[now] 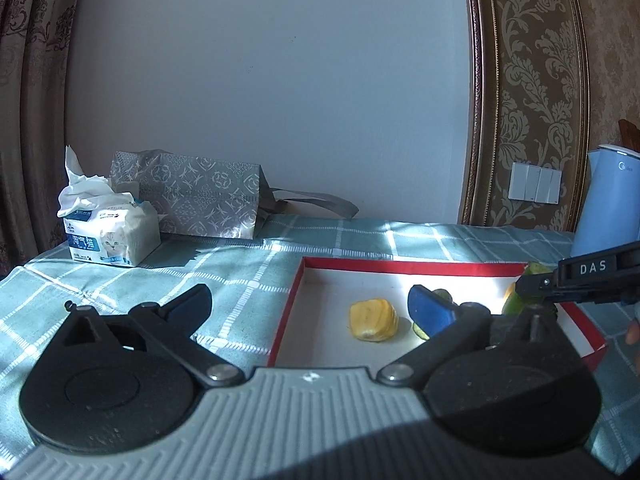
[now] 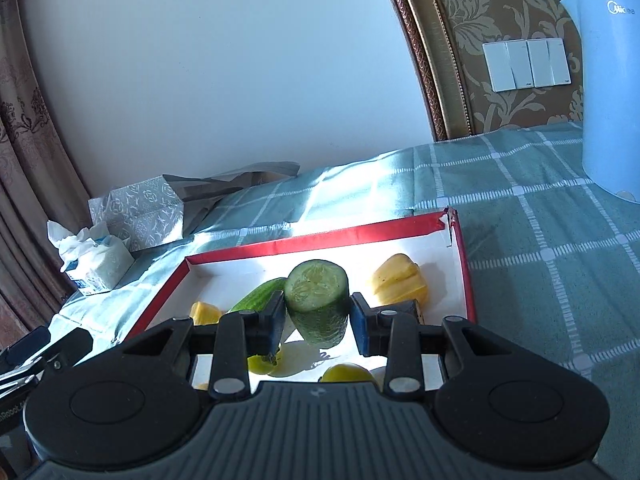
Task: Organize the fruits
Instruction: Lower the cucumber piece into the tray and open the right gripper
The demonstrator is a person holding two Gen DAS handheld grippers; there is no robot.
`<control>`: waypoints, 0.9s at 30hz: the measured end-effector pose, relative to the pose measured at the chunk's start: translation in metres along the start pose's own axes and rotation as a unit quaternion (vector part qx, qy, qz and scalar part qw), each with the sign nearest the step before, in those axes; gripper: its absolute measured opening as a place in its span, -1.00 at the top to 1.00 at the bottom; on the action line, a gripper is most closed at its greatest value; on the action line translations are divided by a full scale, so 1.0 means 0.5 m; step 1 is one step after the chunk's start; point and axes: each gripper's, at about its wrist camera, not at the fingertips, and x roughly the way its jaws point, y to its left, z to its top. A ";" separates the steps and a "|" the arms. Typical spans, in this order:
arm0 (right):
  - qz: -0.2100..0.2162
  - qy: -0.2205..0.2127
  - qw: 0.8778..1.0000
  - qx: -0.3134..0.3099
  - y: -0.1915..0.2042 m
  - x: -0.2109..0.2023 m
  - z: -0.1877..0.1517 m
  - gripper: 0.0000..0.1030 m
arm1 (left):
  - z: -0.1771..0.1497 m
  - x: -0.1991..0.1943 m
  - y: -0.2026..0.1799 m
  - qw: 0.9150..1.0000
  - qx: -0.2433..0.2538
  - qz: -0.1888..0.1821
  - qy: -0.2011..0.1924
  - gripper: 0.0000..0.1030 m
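Soft white tissues spill from a plastic-wrapped tissue pack (image 1: 114, 236) at the far left of the checked teal tablecloth (image 1: 240, 276), with a grey patterned bag (image 1: 200, 196) lying just behind it. Nearer, the left gripper (image 1: 310, 310) stands released, its blue-padded fingers spread wide with nothing between them; one finger hangs over the cloth, the other over the shallow cardboard tray (image 1: 288, 308), red on its rim and white inside. On the tray floor rests a ribbed yellow fruit piece (image 1: 374, 320). In the right wrist view, the right gripper (image 2: 318, 314) is clenched on a stubby cucumber chunk (image 2: 318, 300), its dark, bumpy skin pinched by blue pads and its pale, wet cut face turned toward the far wall; it is held above the tray. Left of it lies a long whole cucumber (image 2: 258, 294); right sits a lobed yellow fruit (image 2: 400, 282). Smooth yellow-green round fruits (image 2: 348, 372) show beneath. Furthest right stands a glossy blue kettle (image 2: 610, 92).
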 end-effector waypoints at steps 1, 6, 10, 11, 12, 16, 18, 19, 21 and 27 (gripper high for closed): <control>-0.006 0.003 1.000 -0.002 0.002 0.016 0.002 0.35 | 0.000 0.002 0.007 1.000 -0.008 -0.003 0.004 -1.00; -0.021 0.011 1.000 -0.007 0.005 0.060 0.015 0.35 | 0.004 0.004 0.042 0.999 -0.049 0.003 0.014 -1.00; -0.028 0.012 0.999 -0.009 0.010 0.078 0.027 0.35 | 0.006 0.005 0.061 0.997 -0.076 0.000 0.021 -1.00; -0.029 0.012 0.999 -0.008 0.010 0.081 0.028 0.35 | 0.007 0.005 0.062 0.997 -0.077 0.000 0.022 -1.00; -0.030 0.012 0.999 -0.006 0.010 0.085 0.029 0.35 | 0.008 0.005 0.063 0.997 -0.077 0.001 0.022 -1.00; -0.035 0.012 0.999 -0.004 0.013 0.102 0.034 0.34 | 0.008 0.004 0.059 0.997 -0.074 0.000 0.021 -1.00; -0.041 0.018 0.999 -0.006 0.016 0.115 0.033 0.33 | 0.007 0.005 0.057 0.997 -0.073 -0.001 0.022 -1.00; -0.044 0.023 0.999 -0.007 0.017 0.123 0.032 0.31 | 0.007 0.005 0.057 0.997 -0.072 0.001 0.021 -1.00; -0.047 0.021 0.999 -0.006 0.020 0.129 0.031 0.27 | 0.006 0.004 0.058 0.997 -0.072 0.004 0.019 -1.00; -0.042 -0.028 0.998 -0.027 0.036 0.047 0.038 0.17 | 0.003 0.008 0.063 0.997 -0.079 0.004 0.026 -1.00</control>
